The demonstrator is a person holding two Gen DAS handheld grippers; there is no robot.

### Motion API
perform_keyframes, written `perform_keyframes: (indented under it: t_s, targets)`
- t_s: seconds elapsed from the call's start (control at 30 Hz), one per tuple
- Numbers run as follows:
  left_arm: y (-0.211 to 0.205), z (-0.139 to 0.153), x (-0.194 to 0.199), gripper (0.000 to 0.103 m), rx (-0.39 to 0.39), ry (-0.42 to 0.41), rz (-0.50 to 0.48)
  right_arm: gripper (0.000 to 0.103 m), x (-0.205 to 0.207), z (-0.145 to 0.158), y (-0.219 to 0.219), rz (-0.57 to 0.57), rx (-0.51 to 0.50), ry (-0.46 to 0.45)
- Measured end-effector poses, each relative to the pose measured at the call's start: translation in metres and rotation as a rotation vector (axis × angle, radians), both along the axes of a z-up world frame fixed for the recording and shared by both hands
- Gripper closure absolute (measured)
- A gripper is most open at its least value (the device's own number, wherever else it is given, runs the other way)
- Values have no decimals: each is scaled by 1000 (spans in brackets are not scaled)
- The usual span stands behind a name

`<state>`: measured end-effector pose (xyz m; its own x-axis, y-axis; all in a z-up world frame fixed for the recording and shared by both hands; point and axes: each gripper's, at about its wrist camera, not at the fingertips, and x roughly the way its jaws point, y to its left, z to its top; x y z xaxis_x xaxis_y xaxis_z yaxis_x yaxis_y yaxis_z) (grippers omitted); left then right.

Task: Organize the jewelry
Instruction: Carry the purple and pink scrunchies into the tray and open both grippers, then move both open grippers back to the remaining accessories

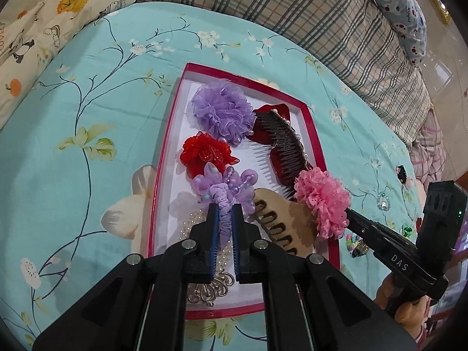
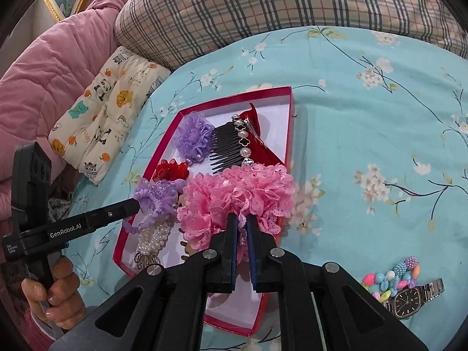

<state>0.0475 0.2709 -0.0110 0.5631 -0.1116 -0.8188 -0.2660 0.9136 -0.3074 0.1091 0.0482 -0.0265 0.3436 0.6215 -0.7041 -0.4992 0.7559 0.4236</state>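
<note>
A red-rimmed white box [image 1: 165,146] [image 2: 288,122] lies on the turquoise bedsheet. In it are a purple tulle flower [image 1: 223,111] [image 2: 191,136], a red flower clip [image 1: 206,152] [image 2: 169,170], a dark comb with pearls [image 1: 285,143] [image 2: 228,146], a wooden comb [image 1: 280,219], and a pearl clip [image 1: 194,219] [image 2: 153,238]. My left gripper [image 1: 225,213] [image 2: 137,203] is shut on a lilac scrunchie [image 1: 226,188] [image 2: 158,196] over the box. My right gripper [image 2: 241,219] [image 1: 346,212] is shut on a pink lace flower [image 2: 238,193] [image 1: 323,200] over the box's near right side.
A colourful bead bracelet [image 2: 393,275] [image 1: 352,241] and a wristwatch [image 2: 409,299] lie on the sheet to the right of the box. A plaid bolster [image 1: 292,8] [image 2: 263,8], a cartoon-print cushion [image 2: 108,111] [image 1: 38,20] and a pink quilt [image 2: 52,58] edge the bed.
</note>
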Motion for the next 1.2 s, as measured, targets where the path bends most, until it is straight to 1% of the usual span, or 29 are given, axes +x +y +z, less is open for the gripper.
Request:
perform_keyframes:
  t_s: [0.3, 0.37, 0.4, 0.47, 0.53, 0.57, 0.8, 0.87, 1.07, 1.2]
  targets:
    - [1, -8, -1, 98, -6, 24, 7, 91, -3, 0, 1, 0, -1, 7]
    - [2, -10, -1, 97, -9, 33, 8, 88, -4, 0, 1, -1, -3, 8]
    - [3, -11, -1, 95, -11, 38, 8, 87, -4, 0, 1, -2, -3, 9]
    - [5, -12, -2, 86, -16, 42, 9, 83, -5, 1, -1, -7, -1, 8]
    - [6, -11, -4, 67, -12, 40, 17, 78, -7, 3, -3, -10, 3, 7]
    - [6, -10, -6, 66, -9, 37, 20, 76, -7, 4, -4, -12, 6, 7]
    - [3, -2, -11, 65, -20, 27, 14, 75, -15, 11, -16, -21, 18, -1]
    - [-2, 1, -12, 65, -22, 20, 7, 73, -18, 14, -23, -30, 22, -6]
    - [-27, 12, -14, 65, -18, 5, -39, 72, -27, 19, -54, -74, 37, -13]
    - [-48, 19, -12, 65, -13, -5, -81, 72, -34, 20, -82, -113, 31, -16]
